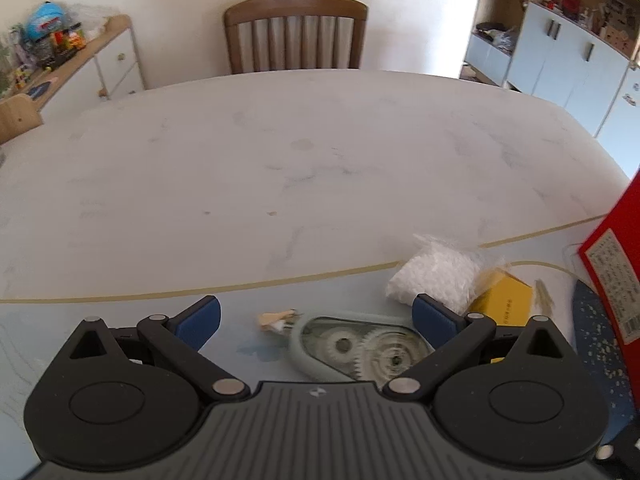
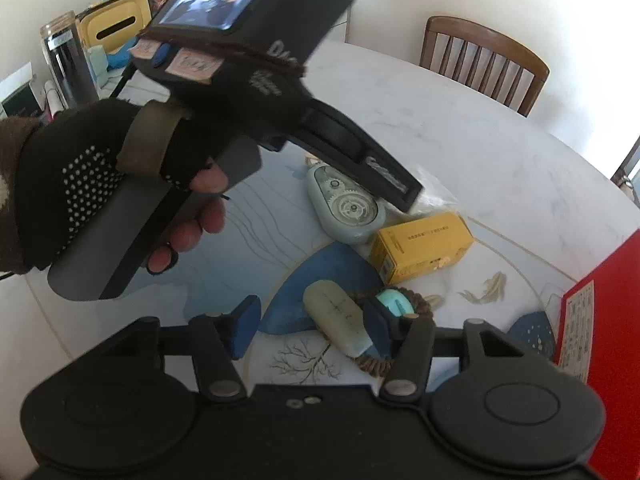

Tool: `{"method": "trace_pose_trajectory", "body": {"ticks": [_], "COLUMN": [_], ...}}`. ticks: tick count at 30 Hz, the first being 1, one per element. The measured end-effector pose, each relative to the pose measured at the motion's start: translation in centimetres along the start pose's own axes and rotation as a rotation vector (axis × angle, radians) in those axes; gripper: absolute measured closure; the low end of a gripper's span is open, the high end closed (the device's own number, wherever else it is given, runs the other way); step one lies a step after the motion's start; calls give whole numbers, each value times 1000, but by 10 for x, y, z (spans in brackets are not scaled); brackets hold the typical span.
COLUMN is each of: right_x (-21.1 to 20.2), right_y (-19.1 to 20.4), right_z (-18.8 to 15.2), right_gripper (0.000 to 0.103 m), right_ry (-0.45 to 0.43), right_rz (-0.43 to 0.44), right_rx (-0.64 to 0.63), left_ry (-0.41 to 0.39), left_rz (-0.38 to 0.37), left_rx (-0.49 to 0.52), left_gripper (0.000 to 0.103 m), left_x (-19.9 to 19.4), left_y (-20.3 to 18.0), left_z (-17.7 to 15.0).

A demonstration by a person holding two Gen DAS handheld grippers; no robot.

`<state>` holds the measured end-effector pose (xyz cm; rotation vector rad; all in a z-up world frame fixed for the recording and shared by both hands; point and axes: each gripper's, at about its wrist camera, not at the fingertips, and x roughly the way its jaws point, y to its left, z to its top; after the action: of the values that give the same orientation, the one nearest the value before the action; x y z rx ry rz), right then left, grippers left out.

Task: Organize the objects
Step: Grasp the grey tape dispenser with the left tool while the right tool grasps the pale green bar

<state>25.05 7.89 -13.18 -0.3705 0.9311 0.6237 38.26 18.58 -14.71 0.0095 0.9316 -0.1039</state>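
- left wrist view: the left gripper [image 1: 316,322] hangs over the near part of the table [image 1: 280,168], its blue pads [image 1: 200,322] spread wide and grasping nothing.
- between the pads, on the tabletop, lies a pale grey-green correction tape dispenser [image 1: 360,350] with clear window and white gears; neither pad touches it.
- just beyond the right pad sits a clear bag of white bits [image 1: 436,276]; a yellow box [image 1: 502,300] lies beside the bag, to its right.
- a red box [image 1: 616,256] stands at the right edge of the view. a wooden chair [image 1: 296,32] stands at the far side of the table.
- right wrist view: the right gripper [image 2: 310,328] points down at a pale oval case [image 2: 340,320] lying on a woven coaster [image 2: 400,320], with a turquoise item [image 2: 396,303] next to it.
- the right pad [image 2: 378,330] stands against the case; the left pad [image 2: 242,330] is apart from it, so the fingers are not clamped on it.
- a gloved hand [image 2: 80,188] holds the left gripper's handle, upper left of this view.
- the dispenser [image 2: 348,208] lies further out, with the yellow box [image 2: 422,246] just beside it and the red box [image 2: 600,308] at the right edge.
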Motion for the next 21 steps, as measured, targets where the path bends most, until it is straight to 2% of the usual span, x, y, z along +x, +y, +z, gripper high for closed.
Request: {"method": "trace_pose_trajectory", "body": {"ticks": [7, 9, 14, 17, 21], "right_x": [9, 11, 16, 17, 16], "right_y": [4, 5, 6, 11, 9], "right_z": [2, 4, 8, 5, 2], "right_gripper": [54, 56, 59, 59, 65], "right_ry": [-4, -9, -4, -1, 11], "right_rz": [-25, -44, -26, -41, -48], "right_rx": [-52, -69, -109, -162, -171], "left_ry": [33, 33, 31, 27, 30], "left_rz": [-22, -22, -11, -40, -61], "left_rx": [-14, 7, 115, 148, 177], "left_gripper": [0, 0, 0, 0, 0], "left_x": [11, 12, 13, 10, 4], "left_y": [-5, -6, -14, -13, -7], "left_z": [-4, -6, -14, -20, -29]}}
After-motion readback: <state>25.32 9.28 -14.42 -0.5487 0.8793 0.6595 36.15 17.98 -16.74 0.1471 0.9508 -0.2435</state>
